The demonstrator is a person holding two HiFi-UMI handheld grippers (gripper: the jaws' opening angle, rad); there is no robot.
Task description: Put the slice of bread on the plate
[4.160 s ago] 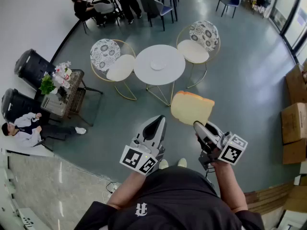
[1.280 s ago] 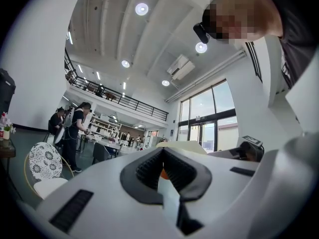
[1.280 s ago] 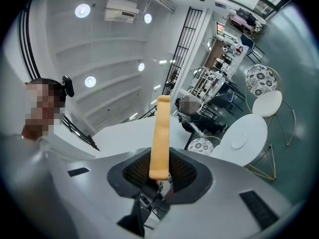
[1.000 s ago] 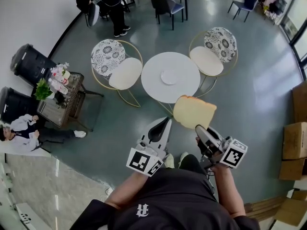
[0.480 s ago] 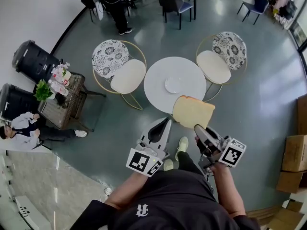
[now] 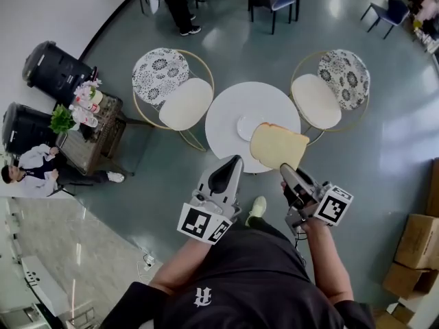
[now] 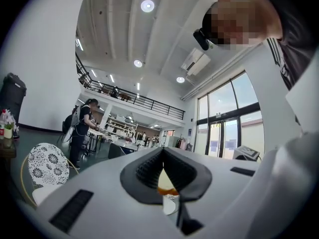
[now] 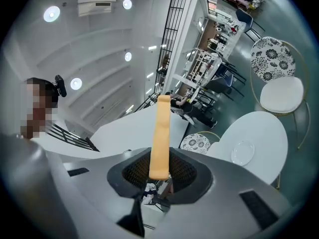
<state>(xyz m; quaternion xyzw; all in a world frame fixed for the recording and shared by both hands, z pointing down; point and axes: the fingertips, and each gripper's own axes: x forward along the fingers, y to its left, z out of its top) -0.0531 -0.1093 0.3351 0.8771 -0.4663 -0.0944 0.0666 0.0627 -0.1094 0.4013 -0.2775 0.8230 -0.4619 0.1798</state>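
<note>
Tan square slice of bread [image 6: 278,146], clamped by one edge in right gripper [image 6: 287,175], had advanced to the small white plate [image 6: 243,126] on round white table [image 6: 230,108]; left gripper [image 6: 233,164] closed, empty; placement pending

Head view: bread slice [image 6: 278,146] covers rt edge of plate [image 6: 244,127] & part of round table [image 6: 233,105]. Standing ppl [image 6: 177,2] cut off by top edge. Cardboard boxes [image 6: 410,249] cropped at rt edge. Items on side table [image 6: 86,149] too small to ID.
</note>
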